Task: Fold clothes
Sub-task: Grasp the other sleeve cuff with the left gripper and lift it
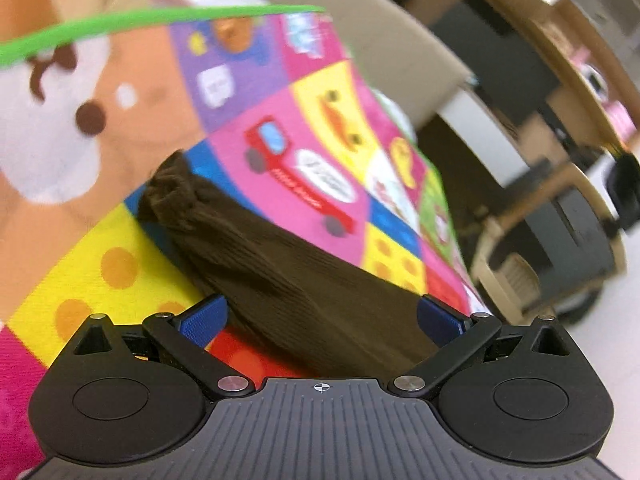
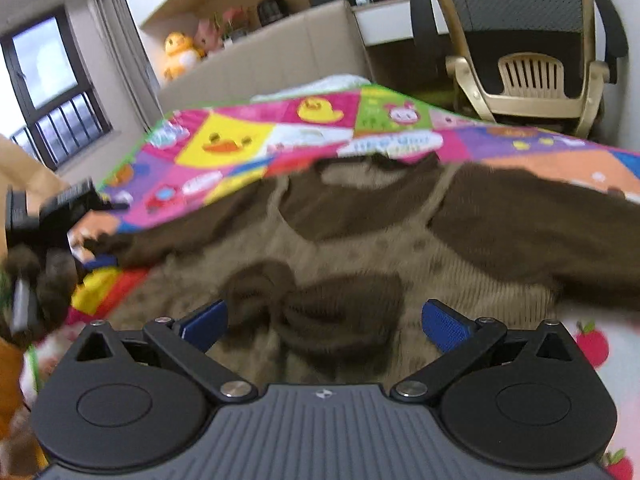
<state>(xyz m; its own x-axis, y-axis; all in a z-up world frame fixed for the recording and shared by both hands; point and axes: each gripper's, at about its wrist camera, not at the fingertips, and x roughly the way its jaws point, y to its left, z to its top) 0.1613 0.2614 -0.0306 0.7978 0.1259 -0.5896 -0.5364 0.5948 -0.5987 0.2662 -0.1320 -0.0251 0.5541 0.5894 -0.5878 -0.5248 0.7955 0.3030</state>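
Brown sweater (image 2: 340, 240) spread on patchwork mat (image 2: 224, 144); both tongs (image 1: 322, 316) (image 2: 324, 320) agape.

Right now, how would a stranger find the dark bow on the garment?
Look at the colourful cartoon mat; a brown and beige sweater lies on it. On its ribbed beige front, just ahead of the open right gripper, sits the bow, the only knotted dark piece.

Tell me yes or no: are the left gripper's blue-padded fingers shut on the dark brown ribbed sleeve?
No: the left gripper stands wide open, the dark brown ribbed sleeve lying loose between its blue pads.
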